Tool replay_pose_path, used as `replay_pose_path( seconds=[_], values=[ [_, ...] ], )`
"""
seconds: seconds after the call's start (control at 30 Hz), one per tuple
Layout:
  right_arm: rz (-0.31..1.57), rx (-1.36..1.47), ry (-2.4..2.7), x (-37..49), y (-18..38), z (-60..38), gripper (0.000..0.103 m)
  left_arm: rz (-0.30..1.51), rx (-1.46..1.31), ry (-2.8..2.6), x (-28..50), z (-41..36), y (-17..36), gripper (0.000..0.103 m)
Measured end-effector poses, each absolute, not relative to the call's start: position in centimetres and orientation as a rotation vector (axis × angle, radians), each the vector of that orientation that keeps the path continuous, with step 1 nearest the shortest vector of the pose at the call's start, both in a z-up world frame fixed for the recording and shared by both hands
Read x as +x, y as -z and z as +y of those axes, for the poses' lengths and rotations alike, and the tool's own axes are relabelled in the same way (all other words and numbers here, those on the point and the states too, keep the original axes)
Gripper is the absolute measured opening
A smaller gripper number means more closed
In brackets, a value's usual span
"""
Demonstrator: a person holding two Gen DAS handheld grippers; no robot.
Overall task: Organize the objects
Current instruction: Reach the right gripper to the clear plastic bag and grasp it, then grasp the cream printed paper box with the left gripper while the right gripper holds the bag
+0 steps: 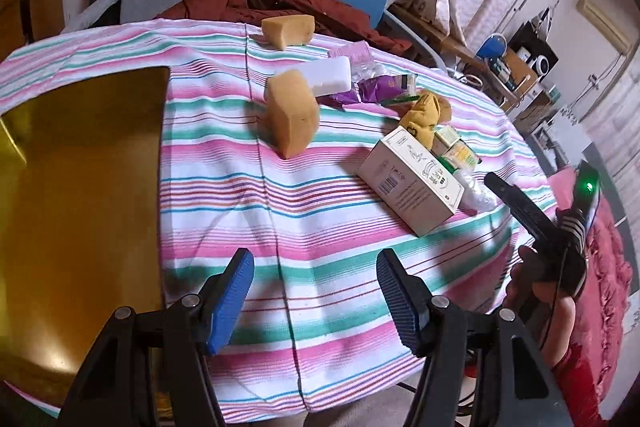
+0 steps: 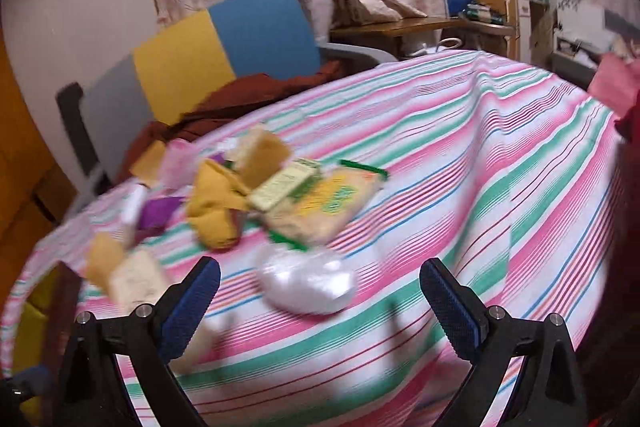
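left wrist view: your left gripper (image 1: pixel 316 299) is spread wide over the striped tablecloth (image 1: pixel 320 211), its blue pads holding nothing. at 12 o'clock from it a tan sponge block (image 1: pixel 292 115) stands on end; a second sponge (image 1: pixel 288 30) lies further out in the same direction, near the cloth's far edge, with a white flat box (image 1: pixel 328 75) between the two. at 1 o'clock a white carton (image 1: pixel 412 183) rests tilted, and just beyond it a yellow cloth (image 1: pixel 424 115) and small green-and-cream packets (image 1: pixel 456 147) crowd together. at 9 o'clock a yellow bin (image 1: pixel 80 187) sits beside the cloth. at 3 o'clock your right hand (image 1: pixel 536 287) grips the other tool's handle.

right wrist view (blurred by motion): your right gripper (image 2: pixel 320 303) is likewise wide apart and empty. a clear plastic bag (image 2: pixel 308 283) lies at 12 o'clock, just ahead, between the two fingers' lines. beyond it, toward 11 o'clock, the yellow cloth (image 2: pixel 218 203), a green-edged packet (image 2: pixel 328 203) and a cream box (image 2: pixel 288 185) form a touching heap. a blue-and-yellow chair (image 2: pixel 224 59) stands behind the table, draped with brown fabric (image 2: pixel 248 95).
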State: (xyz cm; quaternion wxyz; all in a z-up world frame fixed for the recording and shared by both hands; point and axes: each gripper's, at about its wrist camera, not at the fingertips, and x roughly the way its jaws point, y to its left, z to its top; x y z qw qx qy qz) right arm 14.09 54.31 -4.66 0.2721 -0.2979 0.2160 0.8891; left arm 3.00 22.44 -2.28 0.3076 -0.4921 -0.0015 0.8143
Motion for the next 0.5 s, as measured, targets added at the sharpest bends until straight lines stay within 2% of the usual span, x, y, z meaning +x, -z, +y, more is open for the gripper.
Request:
replay_pose_path(
  seconds=[0.1,0.27,0.33,0.37,0.4,0.5],
  values=[
    [0.574,-0.846,-2.374,12.9,5.6,54.8,0.091,-0.006,-1.281,-2.140,3.2,23.8,1.9,0.065],
    [0.514,-0.885,-2.388,10.9,6.7,53.9,0.085,-0.039,-1.228,-2.087,3.2,26.2,1.4,0.066],
    [0.446,-0.884,-2.367,10.6,7.1,53.4,0.068,-0.047,-1.211,-2.058,3.2,27.6,1.3,0.068],
    [0.433,-0.898,-2.357,10.5,7.6,53.4,0.055,-0.046,-1.210,-2.052,3.2,28.1,1.3,0.070],
    [0.440,-0.910,-2.346,10.4,8.2,53.5,0.049,-0.045,-1.210,-2.044,3.2,29.0,1.4,0.072],
    [0.473,-0.851,-2.355,11.2,8.4,53.8,0.044,-0.056,-1.213,-2.044,2.9,31.1,1.6,0.075]
  ],
)
